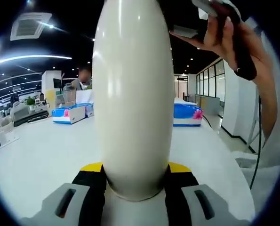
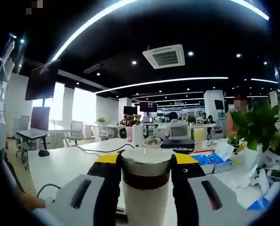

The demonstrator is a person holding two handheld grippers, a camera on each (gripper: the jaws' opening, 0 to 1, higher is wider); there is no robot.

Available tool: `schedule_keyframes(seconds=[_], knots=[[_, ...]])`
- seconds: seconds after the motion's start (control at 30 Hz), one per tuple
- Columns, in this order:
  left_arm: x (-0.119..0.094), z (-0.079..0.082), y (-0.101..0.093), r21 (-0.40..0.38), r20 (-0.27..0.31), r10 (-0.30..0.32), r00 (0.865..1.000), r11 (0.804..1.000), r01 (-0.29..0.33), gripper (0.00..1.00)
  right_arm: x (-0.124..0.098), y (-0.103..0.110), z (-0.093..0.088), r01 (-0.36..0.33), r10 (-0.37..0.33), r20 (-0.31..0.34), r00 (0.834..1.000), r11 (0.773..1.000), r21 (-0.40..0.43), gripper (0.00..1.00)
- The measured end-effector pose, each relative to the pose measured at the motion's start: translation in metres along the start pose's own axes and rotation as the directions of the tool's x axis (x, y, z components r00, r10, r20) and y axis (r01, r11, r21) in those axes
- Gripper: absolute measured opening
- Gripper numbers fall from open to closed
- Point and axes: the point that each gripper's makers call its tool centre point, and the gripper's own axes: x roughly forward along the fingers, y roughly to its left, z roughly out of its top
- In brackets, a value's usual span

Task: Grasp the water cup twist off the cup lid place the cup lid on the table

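My left fingers clamped the cup upright above the bench; my right fingers pinched its lid, axis vertical, ready for twisting.

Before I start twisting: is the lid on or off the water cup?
On. In the right gripper view the silver cup lid caps the white water cup, clamped by the right gripper.

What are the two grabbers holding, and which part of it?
The left gripper clamps the white water cup around its body. The right gripper clamps the cup lid at the cup's top.
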Motion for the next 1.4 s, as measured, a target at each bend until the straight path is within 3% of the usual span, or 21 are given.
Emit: schedule_keyframes(seconds=[0.2, 0.27, 0.57, 0.6, 0.83, 1.0, 1.2, 1.23, 1.4], knots=[[0.000, 0.000, 0.000, -0.001, 0.000, 0.000, 1.000, 1.000, 0.000, 0.50, 0.000, 0.002, 0.000, -0.075, 0.075, -0.010, 0.997, 0.997, -0.013, 0.44], [0.000, 0.000, 0.000, -0.001, 0.000, 0.001, 1.000, 1.000, -0.001, 0.50, 0.000, 0.005, 0.000, -0.130, 0.129, -0.023, 0.991, 0.990, -0.061, 0.44], [0.000, 0.000, 0.000, -0.006, 0.000, 0.004, 1.000, 1.000, -0.004, 0.50, 0.006, 0.005, -0.003, -0.269, 0.269, -0.056, 0.962, 0.963, 0.009, 0.44], [0.000, 0.000, 0.000, -0.007, 0.000, 0.005, 1.000, 1.000, -0.005, 0.50, 0.009, 0.008, -0.004, -0.325, 0.325, -0.057, 0.944, 0.946, 0.012, 0.44], [0.000, 0.000, 0.001, -0.011, 0.000, 0.010, 1.000, 1.000, -0.010, 0.50, 0.013, 0.011, -0.005, -0.411, 0.412, -0.059, 0.909, 0.911, 0.022, 0.44], [-0.001, 0.000, 0.001, -0.008, 0.001, 0.011, 1.000, 1.000, -0.011, 0.51, 0.011, 0.016, -0.005, -0.481, 0.481, -0.054, 0.875, 0.877, 0.014, 0.44], [-0.001, 0.001, 0.001, -0.007, 0.002, 0.011, 1.000, 1.000, -0.011, 0.51, 0.012, 0.016, -0.005, -0.523, 0.524, -0.041, 0.851, 0.851, 0.035, 0.44], [-0.001, 0.001, 0.001, -0.006, 0.002, 0.012, 1.000, 1.000, -0.012, 0.51, 0.011, 0.018, -0.005, -0.547, 0.549, -0.038, 0.835, 0.836, 0.044, 0.44], [-0.001, 0.001, 0.001, -0.004, 0.003, 0.012, 1.000, 1.000, -0.012, 0.51, 0.010, 0.019, -0.005, -0.601, 0.605, -0.031, 0.796, 0.795, 0.085, 0.44]])
